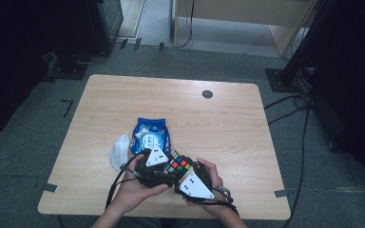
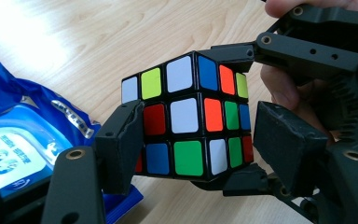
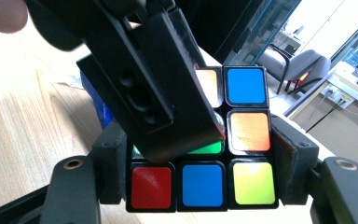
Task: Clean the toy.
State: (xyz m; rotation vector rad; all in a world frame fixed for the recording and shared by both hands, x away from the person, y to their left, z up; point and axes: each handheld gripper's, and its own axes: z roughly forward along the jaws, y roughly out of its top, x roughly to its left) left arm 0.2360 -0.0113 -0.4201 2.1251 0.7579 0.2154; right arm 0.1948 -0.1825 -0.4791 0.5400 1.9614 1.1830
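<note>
Left black two-jaw gripper [image 1: 167, 167] held low over the near edge, jaws standing apart around the six-coloured plastic puzzle cube [image 1: 178, 165]; in the left gripper view its left pad looked to sit against or just off the cube's [image 2: 189, 119] lower corner, its right pad stood clear of the cube's far side with a gap showing. Counted as open, with the cube between the jaws but not pressed. Right black two-jaw gripper [image 1: 183, 176] met it from the opposite side, pads pressed flat on both flanks of the cube's [image 3: 200, 182] bottom row in the right gripper view; clamped on the cube, carrying it just above the tabletop. One jaw of the left gripper crossed in front of the cube's face there, covering most of the upper-left squares.

Just beyond the left gripper lay a blue plastic packet of wet wipes [image 1: 150, 134], flat on the pale wooden table [image 1: 218, 123]; beside the packet, to that gripper's outer side, a crumpled white tissue [image 1: 120, 150]. Farther off toward the table's far edge, a small round dark grommet [image 1: 207, 94] set in the wood.

Around the table, grey carpet floor [image 1: 28, 156], dark stand bases with black cables [image 1: 290, 107] trailing at the right, pale wooden furniture [image 1: 247, 19] at the back. Through the right gripper view, a glazed partition and a grey office chair [image 3: 279, 63] beyond.
</note>
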